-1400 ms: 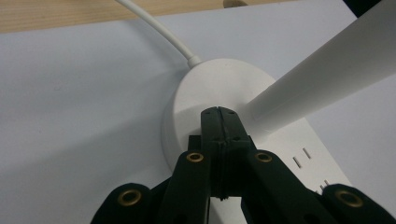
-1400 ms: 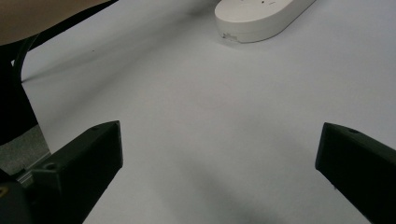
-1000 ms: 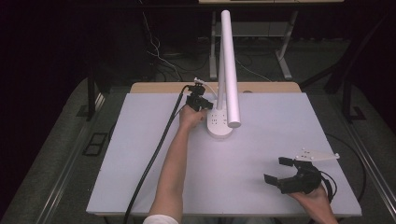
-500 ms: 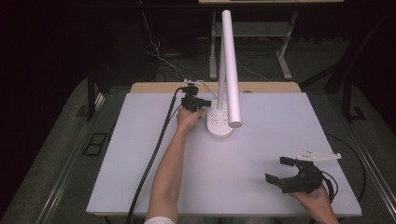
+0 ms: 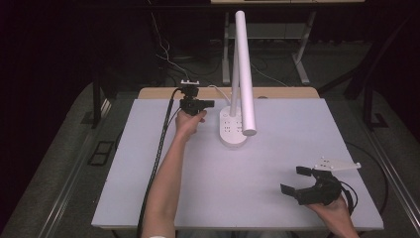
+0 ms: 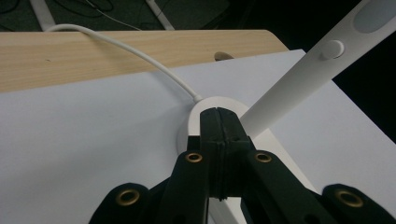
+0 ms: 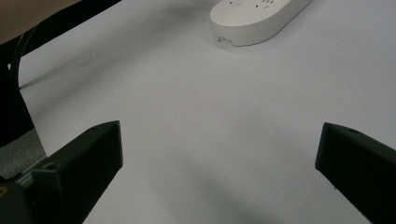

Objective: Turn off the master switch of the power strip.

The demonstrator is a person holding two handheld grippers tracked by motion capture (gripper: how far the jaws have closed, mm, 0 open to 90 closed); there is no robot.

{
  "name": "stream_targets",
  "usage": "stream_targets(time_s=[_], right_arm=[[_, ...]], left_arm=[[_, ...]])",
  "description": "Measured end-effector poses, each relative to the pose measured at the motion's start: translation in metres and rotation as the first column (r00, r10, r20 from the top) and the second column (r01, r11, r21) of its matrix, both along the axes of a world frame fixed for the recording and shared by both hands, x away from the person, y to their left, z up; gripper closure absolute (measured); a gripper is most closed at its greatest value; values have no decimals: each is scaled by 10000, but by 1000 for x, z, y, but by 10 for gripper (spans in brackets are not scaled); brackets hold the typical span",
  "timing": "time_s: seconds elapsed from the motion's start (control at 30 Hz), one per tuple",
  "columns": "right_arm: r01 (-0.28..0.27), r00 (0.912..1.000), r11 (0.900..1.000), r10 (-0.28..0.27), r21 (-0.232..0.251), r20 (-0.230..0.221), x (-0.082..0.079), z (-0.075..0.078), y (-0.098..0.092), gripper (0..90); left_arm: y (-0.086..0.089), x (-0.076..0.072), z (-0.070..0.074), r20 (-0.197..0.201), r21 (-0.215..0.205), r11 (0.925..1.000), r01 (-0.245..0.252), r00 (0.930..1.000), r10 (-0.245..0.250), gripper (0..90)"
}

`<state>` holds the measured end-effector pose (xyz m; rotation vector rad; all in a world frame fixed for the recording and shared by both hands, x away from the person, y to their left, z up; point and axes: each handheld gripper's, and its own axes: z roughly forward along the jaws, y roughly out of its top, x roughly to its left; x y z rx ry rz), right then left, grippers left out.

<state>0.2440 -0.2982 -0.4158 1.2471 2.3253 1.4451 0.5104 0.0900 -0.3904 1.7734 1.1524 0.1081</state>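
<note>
A white desk lamp stands at the table's far middle, with a round base (image 5: 232, 131) carrying sockets and a long tube head (image 5: 244, 69) angled forward. My left gripper (image 5: 210, 104) sits just left of the base, pointing at it, its jaws pressed together with nothing between them. In the left gripper view the shut tips (image 6: 217, 113) overlap the rim of the base (image 6: 196, 122), beside the lamp's arm (image 6: 299, 79). My right gripper (image 5: 298, 179) rests near the front right corner, open. In its own view, the right gripper (image 7: 219, 135) is wide open over bare table, with the base (image 7: 257, 16) far ahead.
The lamp's white cord (image 6: 130, 49) runs from the base back over a wooden strip (image 6: 93, 58) at the table's far edge (image 5: 277, 92). A black cable (image 5: 161, 148) trails from the left gripper along the forearm. The white table top (image 5: 237, 188) spreads between the hands.
The left hand and its shut gripper have drifted a little to the left, away from the lamp base. The right gripper has stayed put.
</note>
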Motion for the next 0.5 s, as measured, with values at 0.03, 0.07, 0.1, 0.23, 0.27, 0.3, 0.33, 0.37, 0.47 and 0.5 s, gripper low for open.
stream_targets(time_s=[0.03, 0.07, 0.1, 0.23, 0.27, 0.3, 0.33, 0.37, 0.47, 0.5], right_arm=[[10, 10000, 10000, -10, 0, 19, 0, 0, 0, 0], [16, 10000, 10000, -16, -2, 40, 0, 0, 0, 0], [6, 10000, 10000, -5, -16, 64, 1, -1, 1, 0], [-2, 10000, 10000, 2, -17, 82, 0, 0, 1, 0], [-1, 10000, 10000, 1, -18, 81, 1, 0, 1, 0], [2, 10000, 10000, -1, -17, 78, 1, 0, 1, 0], [3, 10000, 10000, -3, -16, 81, 1, 0, 1, 0], [1, 10000, 10000, -1, -14, 75, 1, 0, 1, 0], [-21, 10000, 10000, 21, -8, 55, 0, 0, 2, 0], [-24, 10000, 10000, 24, -9, 51, 0, 0, 2, 0]], left_arm=[[3, -2, 2, 76, 77, 10000, -6, 10000, 6, 900], [5, -3, 3, 120, -91, 9999, -104, 9999, 105, 900], [8, -5, 5, 190, -40, 10000, -86, 9998, 87, 899], [19, -13, 12, 345, -93, 9999, -146, 9993, 149, 898], [22, -15, 13, 370, -120, 9998, -153, 9992, 157, 897], [26, -18, 15, 408, -128, 9998, -128, 9991, 133, 895], [30, -20, 16, 441, -50, 10000, -68, 9990, 70, 838], [33, -22, 17, 436, -46, 10000, -68, 9990, 70, 801], [44, -29, 20, 496, -403, 9990, 168, 9987, -148, 662], [48, -31, 21, 572, -406, 9987, 296, 9980, -272, 613]])
